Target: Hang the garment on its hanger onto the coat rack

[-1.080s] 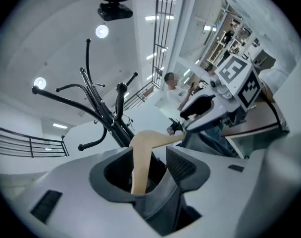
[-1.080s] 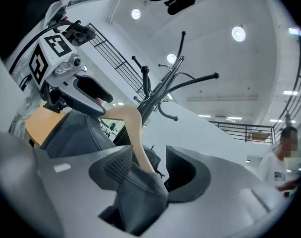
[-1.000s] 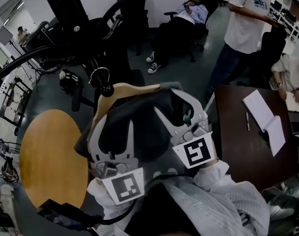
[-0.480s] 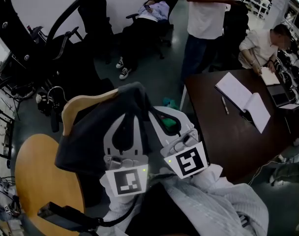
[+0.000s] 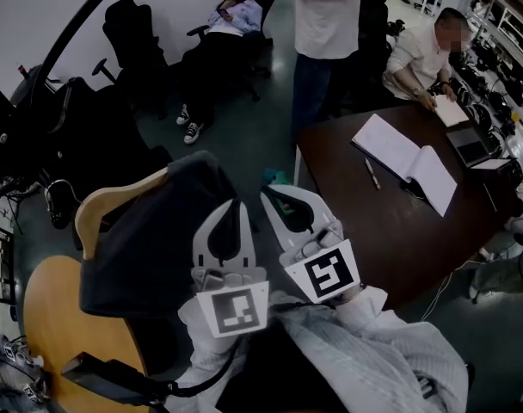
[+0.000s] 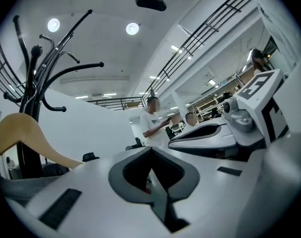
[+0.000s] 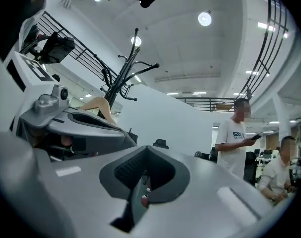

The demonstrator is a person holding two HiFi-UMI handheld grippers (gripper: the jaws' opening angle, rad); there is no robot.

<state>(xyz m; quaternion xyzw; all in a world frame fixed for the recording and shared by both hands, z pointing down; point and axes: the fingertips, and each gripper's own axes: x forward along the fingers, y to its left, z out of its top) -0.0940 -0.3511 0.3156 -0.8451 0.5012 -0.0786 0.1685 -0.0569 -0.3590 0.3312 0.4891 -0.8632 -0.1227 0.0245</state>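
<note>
Head view: the left gripper (image 5: 230, 209) and right gripper (image 5: 274, 198) each have jaws pressed together on nothing. The dark garment (image 5: 150, 239) drapes its wooden hanger (image 5: 89, 218) at nine o'clock, just beside the left gripper

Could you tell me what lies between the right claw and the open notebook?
In the head view, a pen lies there on the dark desk.

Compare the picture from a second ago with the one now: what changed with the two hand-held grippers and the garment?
Both sets of jaws closed: the left hand-held gripper and right hand-held gripper, spread wide at the dark garment a second ago, are now shut on nothing. Unchanged: the garment stays draped on its wooden hanger.
</note>
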